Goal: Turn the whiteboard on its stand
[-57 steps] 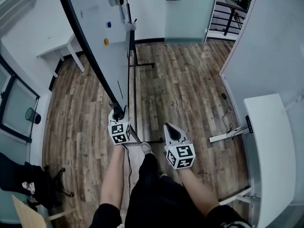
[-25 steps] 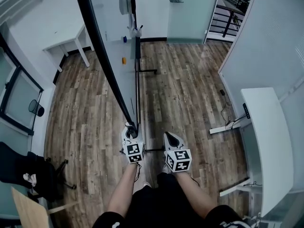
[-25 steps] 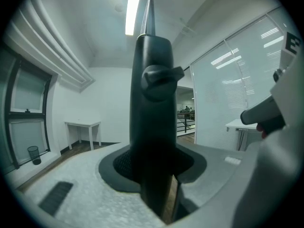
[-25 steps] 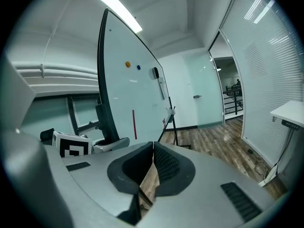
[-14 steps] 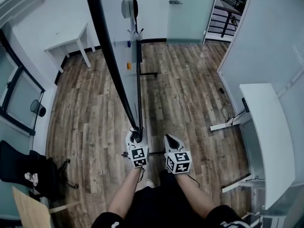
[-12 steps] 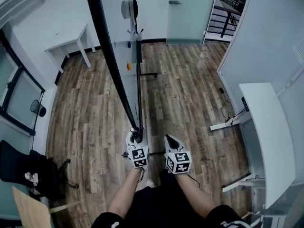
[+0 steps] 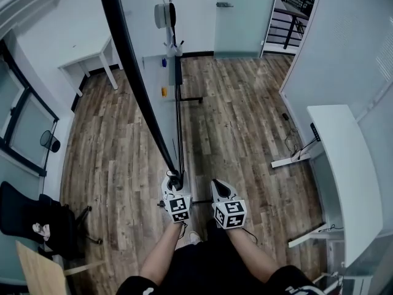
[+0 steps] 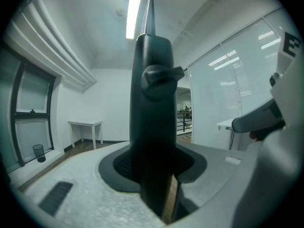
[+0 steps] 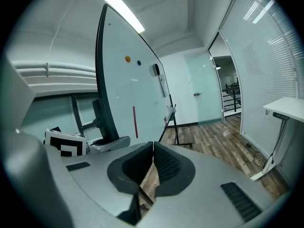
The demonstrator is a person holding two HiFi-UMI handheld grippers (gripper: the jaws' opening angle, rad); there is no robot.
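The whiteboard (image 7: 137, 90) shows almost edge-on in the head view, its black frame running from the top down to my left gripper (image 7: 174, 180). That gripper is shut on the frame's lower edge. In the left gripper view the black frame (image 8: 152, 103) fills the gap between the jaws of the left gripper (image 8: 156, 184). The stand's black legs (image 7: 178, 106) run along the floor under the board. My right gripper (image 7: 219, 188) hangs free just to the right, holding nothing. In the right gripper view the right gripper (image 9: 152, 150) has its pads together, and the whiteboard (image 9: 128, 89) rises at the left.
An eraser (image 7: 163, 15), a blue magnet (image 7: 164, 62) and an orange magnet (image 7: 163, 91) stick to the board. A white desk (image 7: 344, 165) stands at the right, a small white table (image 7: 86, 57) at the back left. A black chair (image 7: 24, 220) and a waste bin (image 7: 48, 141) are at the left.
The left gripper, still on the frame's edge, has carried it right and nearer the person. The board's face has narrowed to almost edge-on. The right gripper has stayed beside it.
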